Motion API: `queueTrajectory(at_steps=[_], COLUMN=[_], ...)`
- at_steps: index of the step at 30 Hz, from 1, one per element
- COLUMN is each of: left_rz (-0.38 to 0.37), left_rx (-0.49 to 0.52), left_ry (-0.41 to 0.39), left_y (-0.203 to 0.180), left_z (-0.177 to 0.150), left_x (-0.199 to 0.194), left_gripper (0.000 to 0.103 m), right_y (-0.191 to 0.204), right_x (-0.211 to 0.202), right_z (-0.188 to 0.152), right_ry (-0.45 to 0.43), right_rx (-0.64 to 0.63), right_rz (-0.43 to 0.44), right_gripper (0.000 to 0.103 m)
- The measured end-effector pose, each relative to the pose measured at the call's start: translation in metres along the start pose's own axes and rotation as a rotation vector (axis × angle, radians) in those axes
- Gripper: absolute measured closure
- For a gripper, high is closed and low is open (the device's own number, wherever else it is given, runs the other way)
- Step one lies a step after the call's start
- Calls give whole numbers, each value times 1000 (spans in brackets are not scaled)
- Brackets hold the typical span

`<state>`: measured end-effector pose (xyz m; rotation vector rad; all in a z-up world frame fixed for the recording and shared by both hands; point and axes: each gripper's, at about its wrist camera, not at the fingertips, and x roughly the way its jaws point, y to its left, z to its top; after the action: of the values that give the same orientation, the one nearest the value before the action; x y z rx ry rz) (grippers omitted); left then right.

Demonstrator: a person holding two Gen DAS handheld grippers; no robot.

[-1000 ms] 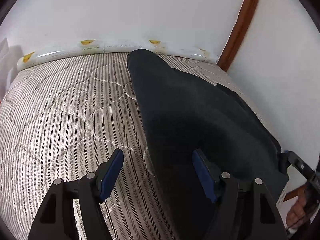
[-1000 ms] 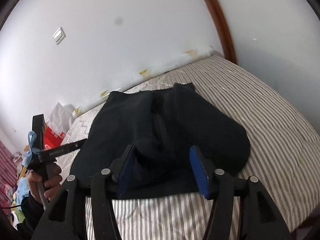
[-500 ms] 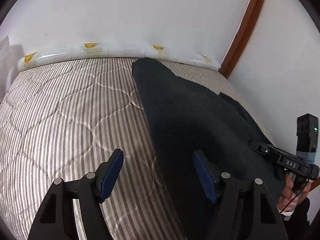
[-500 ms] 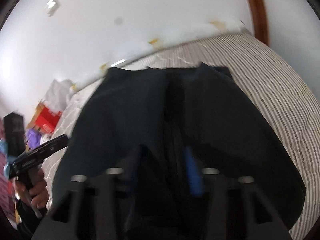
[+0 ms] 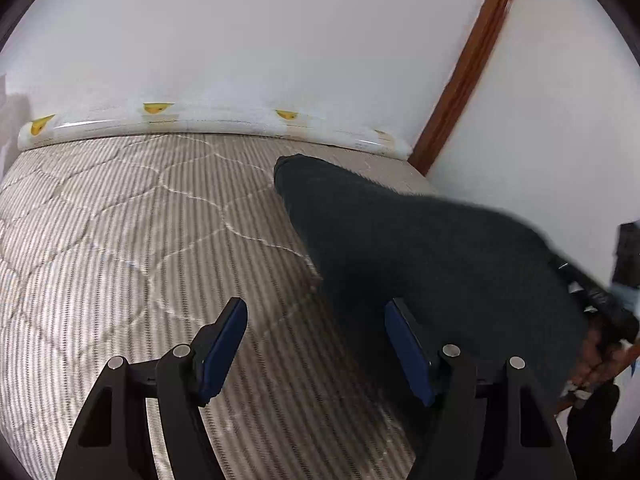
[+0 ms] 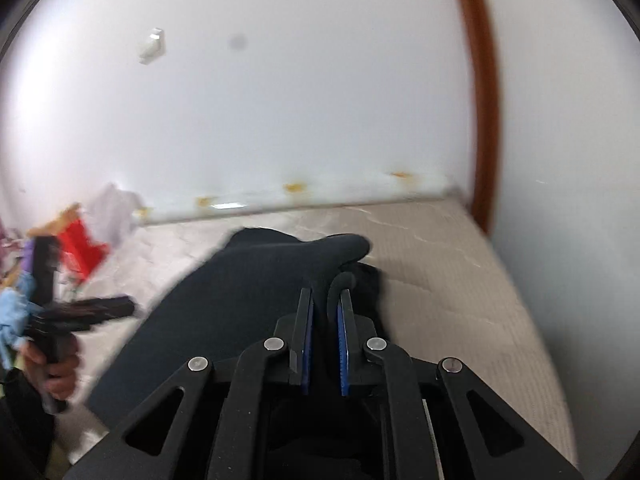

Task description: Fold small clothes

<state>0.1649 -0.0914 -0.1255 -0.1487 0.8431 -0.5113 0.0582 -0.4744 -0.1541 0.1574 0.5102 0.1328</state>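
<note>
The dark garment lies on the striped mattress, toward its right side near the wall, with one narrow end reaching far toward the pale edging at the head of the bed. The right gripper is clamped on a fold of that cloth at the near edge; a dark hump of fabric bulges up between the blue pads and the near part of the garment is raised off the bed. The left gripper hangs over the mattress with its fingers well apart and nothing between them; its right finger sits just over the garment's left edge.

The cloth looks soft, light and limp, so it should sag and drape from any single hold instead of keeping a shape. It seems matte, not slippery, and not fragile. A second hold on the near left corner or hem, beside the open gripper, would probably keep the edge straight for a clean fold.
</note>
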Motion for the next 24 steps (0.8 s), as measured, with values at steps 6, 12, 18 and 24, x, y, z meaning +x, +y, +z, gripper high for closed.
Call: queueTrajectory(at_steps=[6, 12, 18, 24], left_rz=[-50, -84, -96, -47], left_rx=[40, 122, 175, 166], left_ry=[15, 39, 84, 123], left_y=[-28, -53, -72, -65], left_z=[-2, -14, -33, -59], left_x=[2, -7, -10, 5], left_gripper=[33, 33, 33, 31], right_y=[-41, -32, -25, -23], right_x=[49, 12, -28, -17], right_z=[-53, -48, -55, -82], right_ry=[218, 153, 98, 183], right_rx=[94, 57, 14, -21], right_rz=[-54, -85, -60, -122], right_gripper=[90, 88, 81, 81])
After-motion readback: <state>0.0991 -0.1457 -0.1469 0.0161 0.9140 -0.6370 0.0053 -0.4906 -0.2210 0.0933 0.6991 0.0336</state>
